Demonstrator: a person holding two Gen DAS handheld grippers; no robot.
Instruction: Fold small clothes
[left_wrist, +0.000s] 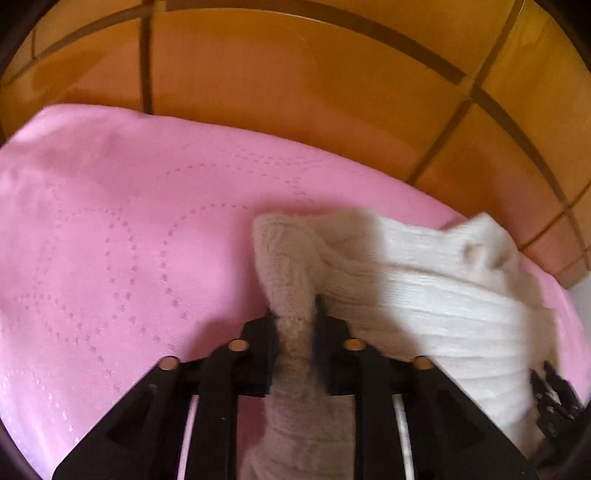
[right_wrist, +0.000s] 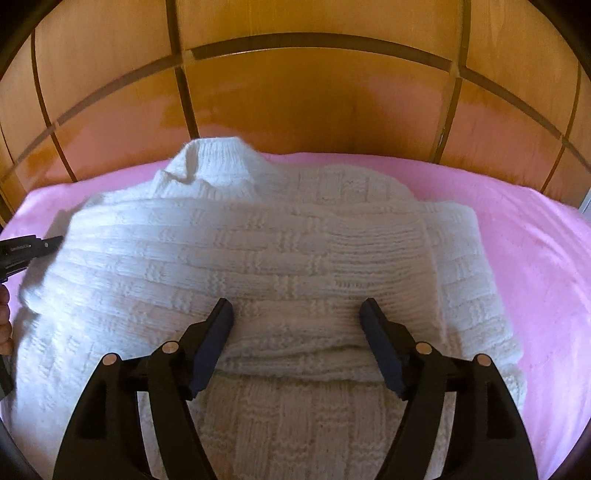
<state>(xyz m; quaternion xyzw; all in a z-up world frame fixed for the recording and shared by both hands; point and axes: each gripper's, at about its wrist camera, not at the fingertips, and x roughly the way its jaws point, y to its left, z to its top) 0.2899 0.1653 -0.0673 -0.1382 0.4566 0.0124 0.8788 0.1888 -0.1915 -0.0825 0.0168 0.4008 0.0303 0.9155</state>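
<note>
White knit sweater half-folded on the pink bedspread, both grippers on it.

The left gripper (left_wrist: 295, 317) pinches a bunched fold of the sweater (right_wrist: 258, 236) tight between its fingers, lifting it off the bedspread (left_wrist: 110, 240). The right gripper (right_wrist: 295, 321) hangs over the sweater's near folded edge, fingers spread wide. A wooden panelled wall (right_wrist: 314, 103) stands behind.

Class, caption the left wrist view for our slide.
Left gripper pinches a white knitted sweater above the pink blanket.
</note>
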